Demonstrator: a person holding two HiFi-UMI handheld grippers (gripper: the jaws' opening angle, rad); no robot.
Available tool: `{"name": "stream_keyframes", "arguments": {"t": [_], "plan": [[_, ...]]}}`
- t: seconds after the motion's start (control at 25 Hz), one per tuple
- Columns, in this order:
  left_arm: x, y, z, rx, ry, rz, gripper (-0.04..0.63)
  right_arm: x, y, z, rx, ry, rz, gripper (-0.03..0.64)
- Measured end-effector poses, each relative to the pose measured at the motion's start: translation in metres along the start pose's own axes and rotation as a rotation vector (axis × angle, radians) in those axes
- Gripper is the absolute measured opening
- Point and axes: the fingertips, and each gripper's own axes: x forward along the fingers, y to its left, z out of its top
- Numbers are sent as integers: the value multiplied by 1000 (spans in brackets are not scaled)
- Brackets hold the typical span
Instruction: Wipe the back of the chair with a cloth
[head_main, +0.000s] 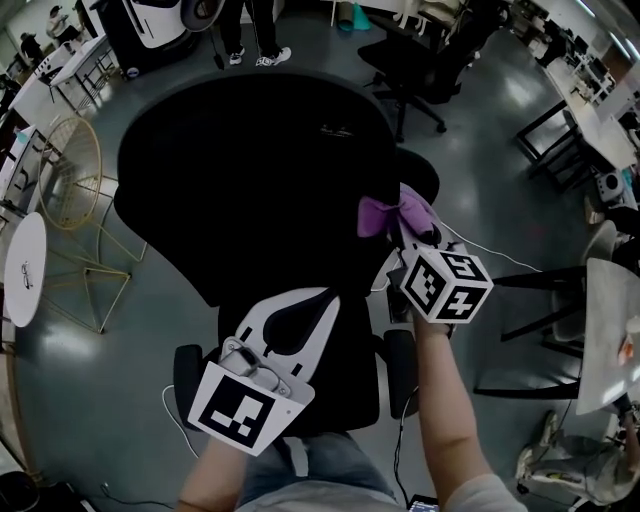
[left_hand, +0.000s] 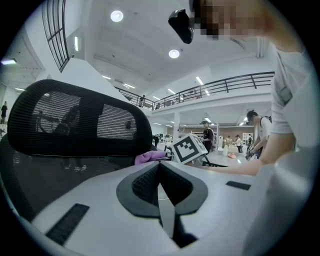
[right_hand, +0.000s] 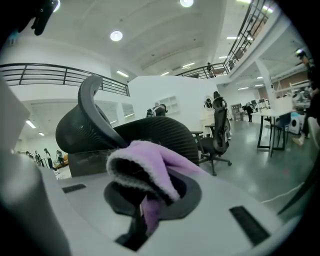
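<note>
The black mesh chair back (head_main: 250, 170) fills the middle of the head view, seen from above. A purple cloth (head_main: 383, 214) lies against its right edge, with my right gripper (head_main: 407, 238) shut on it. In the right gripper view the cloth (right_hand: 147, 167) bulges out of the jaws, and the chair's ribbed back (right_hand: 160, 135) curves just behind it. My left gripper (head_main: 330, 296) is shut and holds nothing, low behind the chair back. Its own view shows the left gripper (left_hand: 160, 182) below the mesh headrest (left_hand: 75, 120), with the cloth (left_hand: 150, 157) beyond.
Another black office chair (head_main: 420, 60) stands at the back. A gold wire chair (head_main: 75, 170) and a round white table (head_main: 25, 265) stand on the left. On the right is a black table frame (head_main: 540, 320). A person's legs (head_main: 250, 40) show at the top.
</note>
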Motion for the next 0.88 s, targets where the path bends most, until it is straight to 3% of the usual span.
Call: {"name": "stream_keyframes", "arguments": {"t": [0.44,0.88], "plan": [[1,11,-10,-11,-11,4,12,-2,-2,-7,-1,-43,-7,46],[-8,22,-26,-16,-4,23,12,1,-7,-59,21,17,-14,46]]}}
